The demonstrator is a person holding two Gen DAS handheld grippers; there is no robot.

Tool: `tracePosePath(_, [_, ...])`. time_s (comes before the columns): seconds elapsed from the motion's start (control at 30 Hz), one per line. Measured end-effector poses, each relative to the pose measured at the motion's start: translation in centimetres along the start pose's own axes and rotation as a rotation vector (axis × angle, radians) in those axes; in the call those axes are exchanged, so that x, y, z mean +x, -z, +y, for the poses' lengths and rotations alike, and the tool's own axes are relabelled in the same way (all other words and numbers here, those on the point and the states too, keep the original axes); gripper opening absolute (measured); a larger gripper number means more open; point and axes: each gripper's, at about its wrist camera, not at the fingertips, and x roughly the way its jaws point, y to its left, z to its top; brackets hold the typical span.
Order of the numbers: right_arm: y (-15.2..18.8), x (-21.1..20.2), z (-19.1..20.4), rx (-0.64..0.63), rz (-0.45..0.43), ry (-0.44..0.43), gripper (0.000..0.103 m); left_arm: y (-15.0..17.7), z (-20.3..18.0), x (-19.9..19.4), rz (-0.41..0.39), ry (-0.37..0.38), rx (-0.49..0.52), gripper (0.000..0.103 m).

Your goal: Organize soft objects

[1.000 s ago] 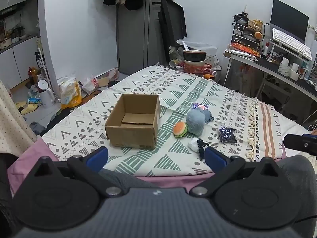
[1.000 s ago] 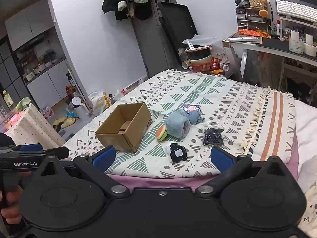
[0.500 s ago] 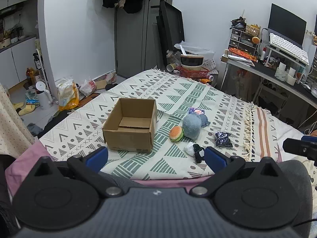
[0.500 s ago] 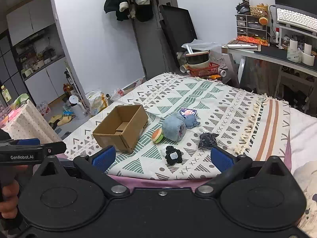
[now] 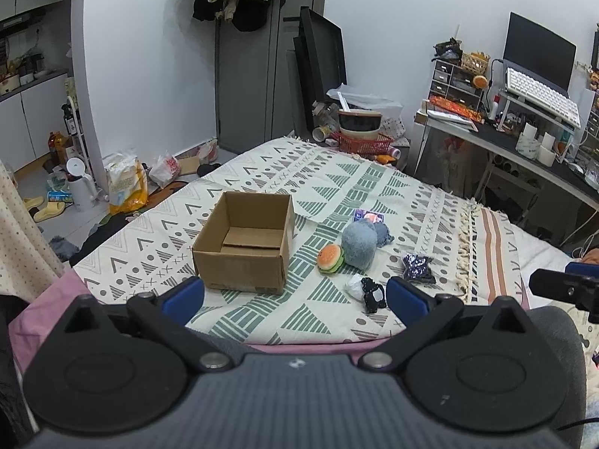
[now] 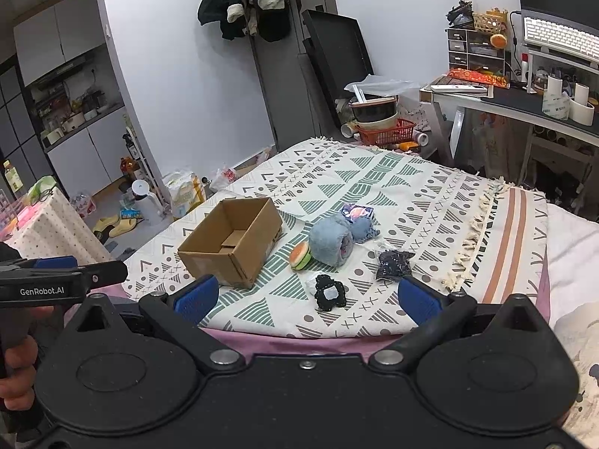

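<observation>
An open, empty cardboard box (image 5: 245,247) (image 6: 232,241) stands on the patterned blanket (image 5: 262,310) (image 6: 430,202). To its right lie a burger plush (image 5: 330,258) (image 6: 300,255), a blue fluffy plush (image 5: 359,244) (image 6: 331,243), a smaller blue plush (image 5: 382,232) (image 6: 362,229), a black toy with a white patch (image 5: 370,292) (image 6: 329,292), a dark sparkly pouch (image 5: 416,266) (image 6: 394,263) and a purple packet (image 5: 368,217) (image 6: 356,210). My left gripper (image 5: 295,295) and right gripper (image 6: 305,295) are both open and empty, held back from the bed's near edge.
A desk (image 5: 524,142) with monitor and keyboard stands at the right. A red basket with bowls (image 5: 361,138) sits beyond the bed. Bags, slippers and a kettle (image 5: 80,187) clutter the floor at the left. The blanket's fringe (image 5: 466,247) runs along the right.
Both grippers have drawn back a little from the bed and risen, so the box and toys look slightly smaller. Nothing on the blanket has moved.
</observation>
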Motion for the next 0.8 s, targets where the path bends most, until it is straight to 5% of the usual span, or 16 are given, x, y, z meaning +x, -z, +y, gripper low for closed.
tracePosePath(0.8, [0.17, 0.02, -0.4, 0.024, -0.005, -0.009, 0.103, 0.34, 0.15, -0.29, -0.009, 0.008, -0.004, 0.102])
